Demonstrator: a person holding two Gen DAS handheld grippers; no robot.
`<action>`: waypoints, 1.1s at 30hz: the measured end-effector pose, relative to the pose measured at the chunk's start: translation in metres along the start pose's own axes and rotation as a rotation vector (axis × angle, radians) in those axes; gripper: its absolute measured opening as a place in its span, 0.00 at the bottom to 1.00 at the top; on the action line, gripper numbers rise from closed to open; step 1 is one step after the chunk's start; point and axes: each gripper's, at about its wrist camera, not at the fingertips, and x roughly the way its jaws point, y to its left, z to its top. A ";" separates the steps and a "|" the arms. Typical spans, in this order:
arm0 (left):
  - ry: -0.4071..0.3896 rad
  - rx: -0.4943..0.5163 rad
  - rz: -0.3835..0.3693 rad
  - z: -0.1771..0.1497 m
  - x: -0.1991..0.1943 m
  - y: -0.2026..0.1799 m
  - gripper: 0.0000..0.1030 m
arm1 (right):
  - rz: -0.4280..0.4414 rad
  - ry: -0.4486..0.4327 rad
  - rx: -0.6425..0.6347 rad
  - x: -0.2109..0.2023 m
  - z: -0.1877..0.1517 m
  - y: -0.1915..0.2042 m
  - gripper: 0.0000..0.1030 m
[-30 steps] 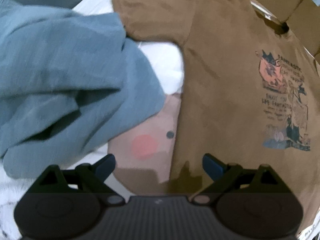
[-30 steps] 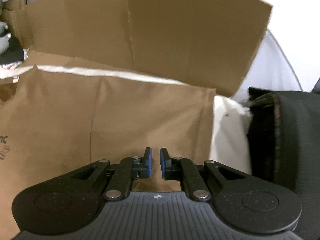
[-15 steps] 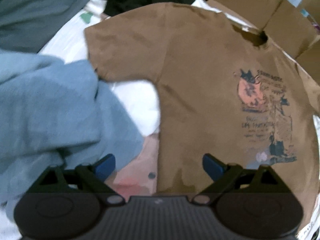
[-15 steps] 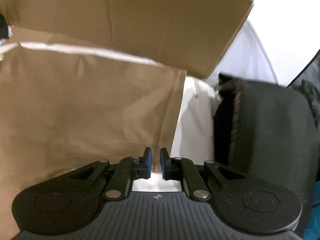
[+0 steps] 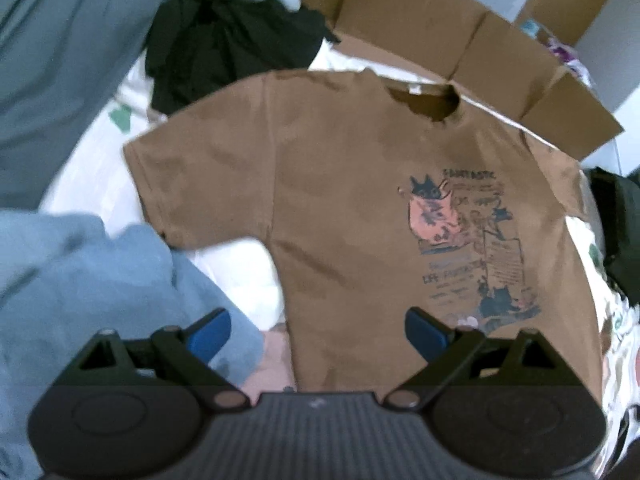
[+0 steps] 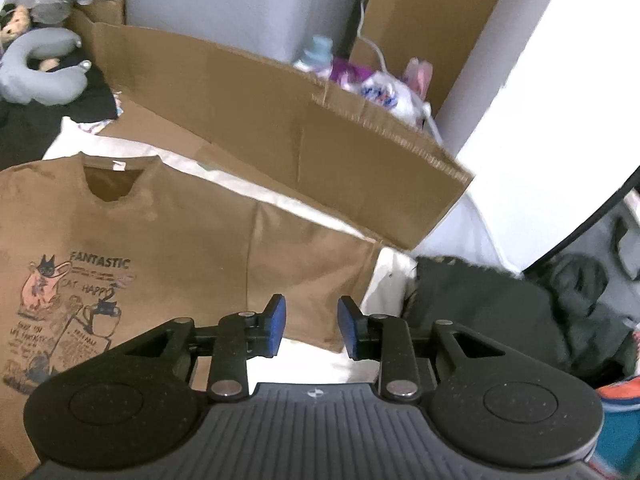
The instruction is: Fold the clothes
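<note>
While the brown T-shirt [image 5: 344,200] lies spread flat, print side up, on the white bedding [image 5: 240,276], the left gripper [image 5: 318,330] hangs above its lower hem with jaws spread wide and nothing between them. A blue garment [image 5: 100,276] is heaped just beside the shirt's sleeve, and cardboard boxes [image 6: 280,120] stand beyond the collar. The right gripper [image 6: 311,328] hovers over the shirt's other sleeve, its fingers partly apart and empty, near a dark garment [image 6: 480,312].

This is a lived-in bedroom. Behind the cardboard box [image 6: 280,120] lie a grey neck pillow [image 6: 40,68] and a stuffed toy [image 6: 16,24]. Dark clothes [image 5: 224,52] sit heaped left of it.
</note>
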 end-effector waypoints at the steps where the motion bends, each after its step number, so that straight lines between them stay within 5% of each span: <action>1: -0.007 0.010 0.003 0.004 -0.008 0.002 0.93 | 0.002 -0.004 0.000 -0.009 0.005 -0.004 0.35; 10: -0.065 0.007 0.089 0.047 -0.048 0.008 0.93 | 0.059 -0.085 0.081 -0.059 0.034 -0.051 0.37; 19: -0.139 -0.078 0.102 0.114 -0.021 -0.017 0.90 | 0.130 -0.101 0.077 -0.010 0.018 -0.064 0.37; 28: -0.126 -0.028 0.129 0.172 0.060 -0.043 0.51 | 0.137 -0.070 0.067 0.074 -0.001 -0.056 0.37; 30: -0.120 -0.020 0.130 0.183 0.078 -0.047 0.34 | 0.136 -0.071 0.072 0.091 -0.005 -0.055 0.37; 33: -0.120 -0.020 0.135 0.198 0.104 -0.052 0.29 | 0.143 -0.080 0.101 0.116 -0.010 -0.055 0.37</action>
